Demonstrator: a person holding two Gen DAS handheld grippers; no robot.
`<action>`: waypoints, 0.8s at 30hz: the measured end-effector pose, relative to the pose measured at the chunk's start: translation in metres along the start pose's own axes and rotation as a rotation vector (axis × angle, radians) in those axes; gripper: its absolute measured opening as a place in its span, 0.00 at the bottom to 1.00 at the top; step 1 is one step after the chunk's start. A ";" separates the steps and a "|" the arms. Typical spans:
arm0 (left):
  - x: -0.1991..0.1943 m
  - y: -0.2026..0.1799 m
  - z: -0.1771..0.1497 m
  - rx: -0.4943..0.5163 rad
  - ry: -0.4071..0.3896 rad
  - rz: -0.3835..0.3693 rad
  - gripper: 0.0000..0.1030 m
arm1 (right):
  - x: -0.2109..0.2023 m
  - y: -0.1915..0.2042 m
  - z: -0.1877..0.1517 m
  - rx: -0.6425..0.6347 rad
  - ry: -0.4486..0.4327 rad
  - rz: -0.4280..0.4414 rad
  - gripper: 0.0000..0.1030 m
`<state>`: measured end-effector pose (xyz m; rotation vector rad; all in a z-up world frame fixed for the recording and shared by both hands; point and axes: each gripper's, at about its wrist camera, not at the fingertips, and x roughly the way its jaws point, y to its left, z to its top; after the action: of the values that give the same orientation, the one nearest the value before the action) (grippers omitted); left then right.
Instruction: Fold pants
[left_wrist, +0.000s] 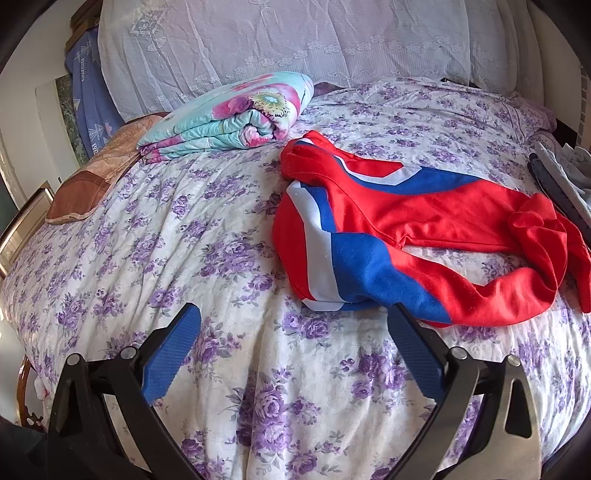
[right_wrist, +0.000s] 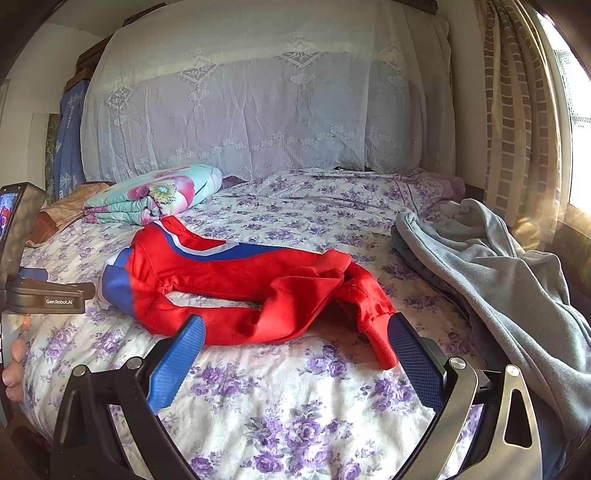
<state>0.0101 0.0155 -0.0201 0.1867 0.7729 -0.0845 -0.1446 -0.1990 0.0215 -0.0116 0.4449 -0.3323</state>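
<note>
Both grippers, left (left_wrist: 293, 314) and right (right_wrist: 297, 325), hover with jaws wide apart, nothing between them. Red, blue and white pants (left_wrist: 406, 236) lie rumpled on the floral bedsheet (left_wrist: 166, 229) just ahead. Grey clothing (right_wrist: 498, 280) heaps to the right; a folded flowered quilt (left_wrist: 229, 122) sits behind. "GenRobot.AI" reads on the left device. Lace curtain (right_wrist: 258, 103) hides the headboard.

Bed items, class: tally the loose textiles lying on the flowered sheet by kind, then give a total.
Red pants: 1
Folded floral quilt: 1
Grey garment pile: 1
Brown cushion: 1
Total: 4
</note>
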 end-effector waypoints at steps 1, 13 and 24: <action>-0.001 0.000 0.000 0.000 0.000 -0.001 0.96 | 0.000 0.000 0.000 -0.001 0.000 0.005 0.97; -0.006 -0.004 0.001 0.000 -0.003 0.001 0.96 | -0.004 -0.001 0.001 -0.008 -0.006 0.009 0.97; 0.039 0.009 0.011 -0.106 0.121 -0.113 0.96 | 0.005 -0.007 -0.005 0.011 0.021 0.036 0.97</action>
<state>0.0469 0.0220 -0.0388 0.0475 0.9060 -0.1399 -0.1449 -0.2071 0.0156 0.0104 0.4637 -0.2999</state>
